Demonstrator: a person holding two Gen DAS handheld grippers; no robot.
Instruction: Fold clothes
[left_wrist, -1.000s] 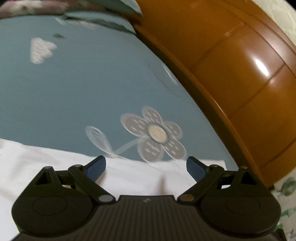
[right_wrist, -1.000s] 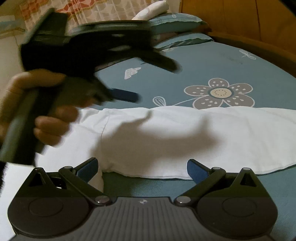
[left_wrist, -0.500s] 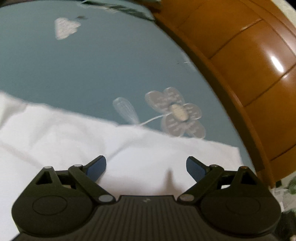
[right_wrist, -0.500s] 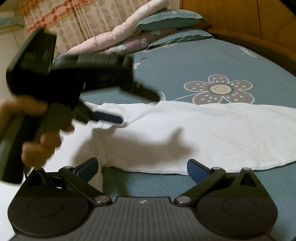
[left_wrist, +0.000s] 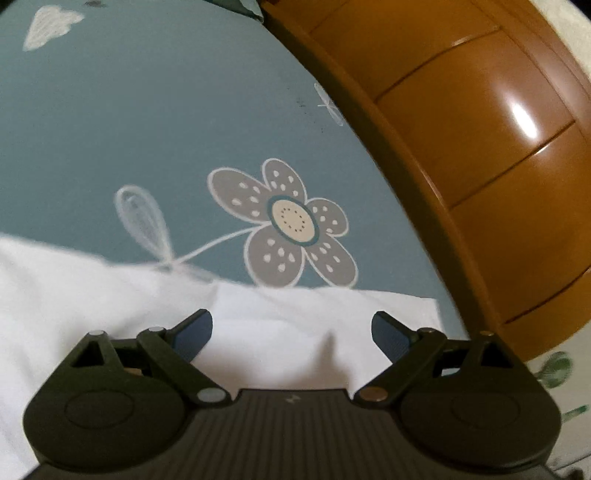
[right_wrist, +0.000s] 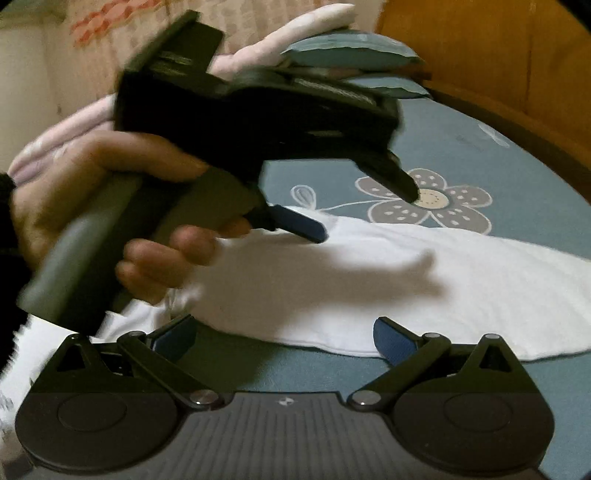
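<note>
A white garment (right_wrist: 424, 291) lies spread on a teal bed sheet with a grey flower print (right_wrist: 432, 201). In the left wrist view the garment (left_wrist: 110, 306) fills the lower left, its far edge just below the flower (left_wrist: 291, 221). My left gripper (left_wrist: 291, 330) hovers open over the cloth with nothing between its fingers. The right wrist view shows the left gripper (right_wrist: 365, 214) from the side, held by a hand (right_wrist: 110, 206) above the garment. My right gripper (right_wrist: 284, 338) is open near the garment's front hem, over bare sheet.
A curved orange-brown wooden headboard (left_wrist: 480, 155) borders the bed on the right. Teal pillows (right_wrist: 347, 51) and a pink rolled quilt (right_wrist: 277, 40) lie at the far end, before a patterned curtain (right_wrist: 110, 22). Bare sheet (left_wrist: 147, 110) stretches beyond the garment.
The hand-held left gripper has swung upward and to the right over the garment, toward the flower. The right gripper has hardly shifted. Both stay open.
</note>
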